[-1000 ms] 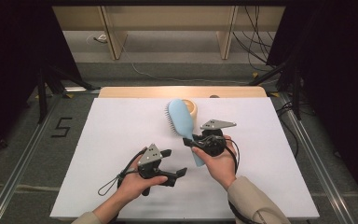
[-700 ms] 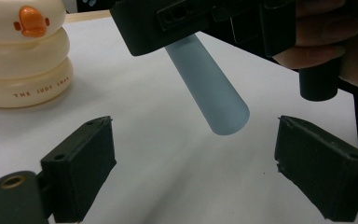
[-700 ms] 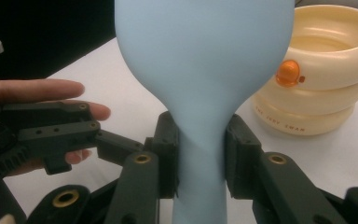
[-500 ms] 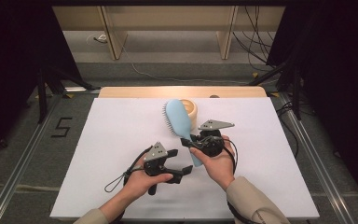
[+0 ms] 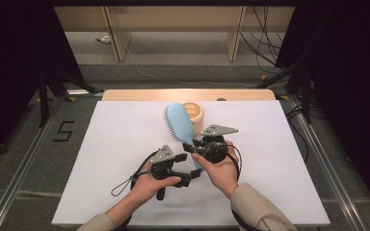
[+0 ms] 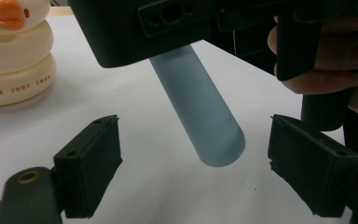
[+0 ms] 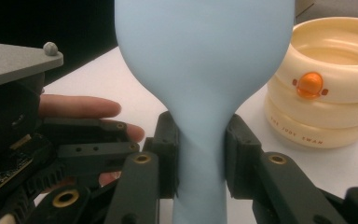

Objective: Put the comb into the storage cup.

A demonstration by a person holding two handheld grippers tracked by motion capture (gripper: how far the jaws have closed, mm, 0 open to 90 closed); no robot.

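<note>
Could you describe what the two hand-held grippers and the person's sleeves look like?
Both the left gripper and the right gripper are black, each topped by a grey three-cornered plate and trailing a black cable. Their blocky black jaws ride on arms with brass-coloured pivots. The person's sleeves are beige.

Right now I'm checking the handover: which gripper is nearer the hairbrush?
Right. The right gripper is clamped on the hairbrush at its neck; the left gripper, jaws just closing, brackets the handle's end without touching.
</note>
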